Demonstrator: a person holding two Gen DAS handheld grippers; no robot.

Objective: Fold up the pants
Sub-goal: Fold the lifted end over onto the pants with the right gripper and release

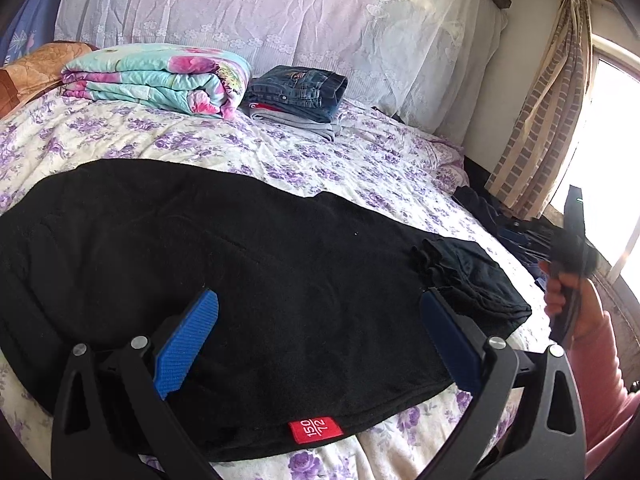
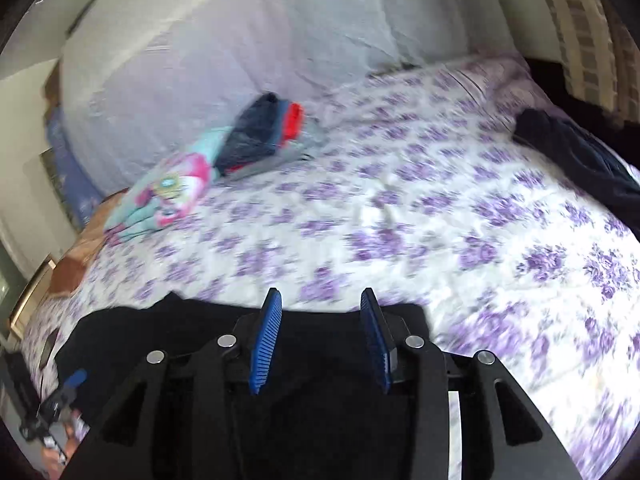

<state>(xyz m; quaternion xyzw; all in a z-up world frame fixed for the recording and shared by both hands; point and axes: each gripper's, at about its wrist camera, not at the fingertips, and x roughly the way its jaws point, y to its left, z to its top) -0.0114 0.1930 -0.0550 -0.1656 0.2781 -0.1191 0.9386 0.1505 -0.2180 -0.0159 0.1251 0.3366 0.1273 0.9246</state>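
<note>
Matt black fleecy cloth pants (image 1: 248, 272), ribbed blue rubbery pads (image 1: 188, 344), printed cotton bedsheet (image 1: 360, 160).

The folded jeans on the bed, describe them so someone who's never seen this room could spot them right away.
Look to the far end of the floral bed sheet, near the lace-covered headboard. Right of the rolled pink-and-teal quilt sits a small clothes stack; the folded jeans are its top layer, dark blue denim above red and grey garments.
</note>
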